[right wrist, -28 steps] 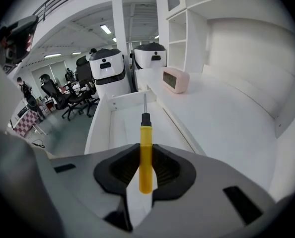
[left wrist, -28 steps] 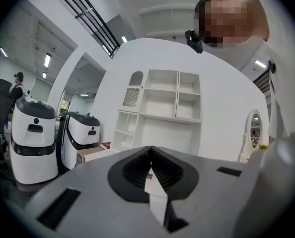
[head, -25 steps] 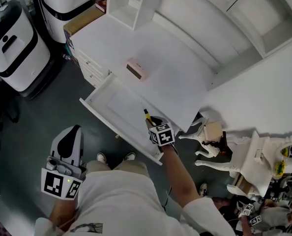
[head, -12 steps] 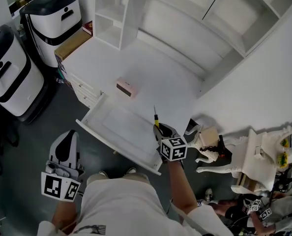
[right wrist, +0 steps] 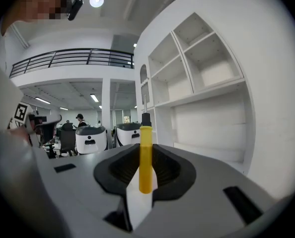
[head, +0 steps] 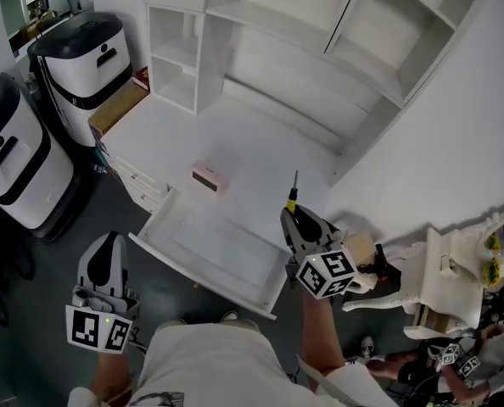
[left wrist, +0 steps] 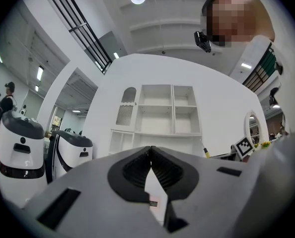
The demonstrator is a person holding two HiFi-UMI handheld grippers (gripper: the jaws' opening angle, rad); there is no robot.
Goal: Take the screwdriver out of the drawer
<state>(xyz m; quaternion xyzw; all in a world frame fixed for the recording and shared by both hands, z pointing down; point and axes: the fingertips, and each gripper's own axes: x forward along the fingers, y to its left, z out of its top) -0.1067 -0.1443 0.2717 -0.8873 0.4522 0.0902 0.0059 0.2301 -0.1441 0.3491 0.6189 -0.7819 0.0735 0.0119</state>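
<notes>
Risen clear of the drawer (head: 222,242) since a second ago, right tongs (head: 292,216) are pinching the screwdriver (head: 292,197) upright above it, left tongs (head: 109,241) hanging closed, empty; the narrow pinch could let it pivot loose if swung.

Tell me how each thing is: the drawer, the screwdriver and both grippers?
white desk drawer: open, looks bare inside.
yellow-handled screwdriver: out of the drawer, gripped by its handle.
right gripper: shut on the screwdriver.
left gripper: shut, empty.
</notes>
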